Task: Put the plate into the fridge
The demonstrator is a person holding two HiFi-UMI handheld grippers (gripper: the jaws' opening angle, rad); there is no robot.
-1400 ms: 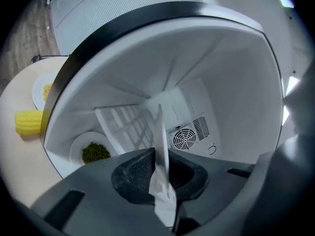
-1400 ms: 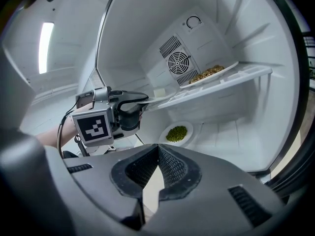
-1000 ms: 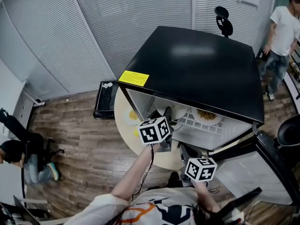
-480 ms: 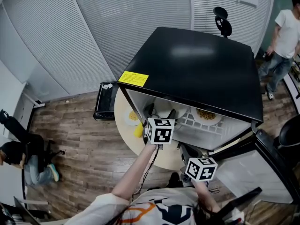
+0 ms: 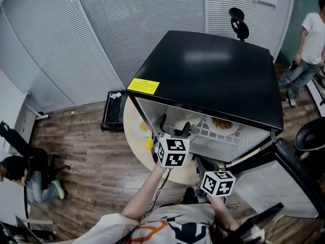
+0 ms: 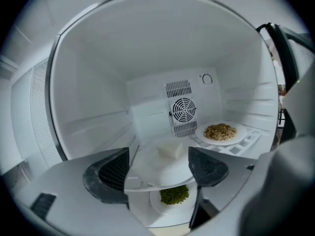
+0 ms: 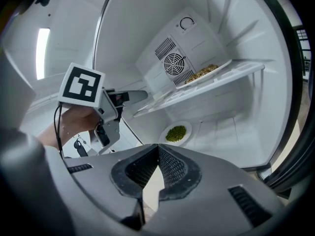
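**Inside the open fridge, the plate lies on the shelf between spread fingers**

In the mouth of the black-topped fridge (image 5: 213,75), the left gripper (image 6: 159,154) reaches over the upper shelf (image 6: 253,137). Its fingers (image 6: 114,171) stand wide apart and have just been opening. The plate (image 6: 150,170) lies between them on the shelf, and neither pad presses on it. A white block (image 6: 170,150) sits on the plate, toward its far edge.

At two o'clock from it, on the same shelf, rests a second plate (image 6: 236,137) heaped with brown grains. At six o'clock, one level down on the fridge floor, a third plate (image 6: 162,208) carries a green heap (image 6: 173,194). A round fan grille (image 6: 183,110) shows on the back wall at twelve o'clock.

The right gripper (image 7: 157,154) hangs short of the opening, at about five o'clock of the left one seen from overhead. Its fingers are closed together with nothing between them. A pale round counter (image 5: 131,139) stands against the fridge at nine o'clock.
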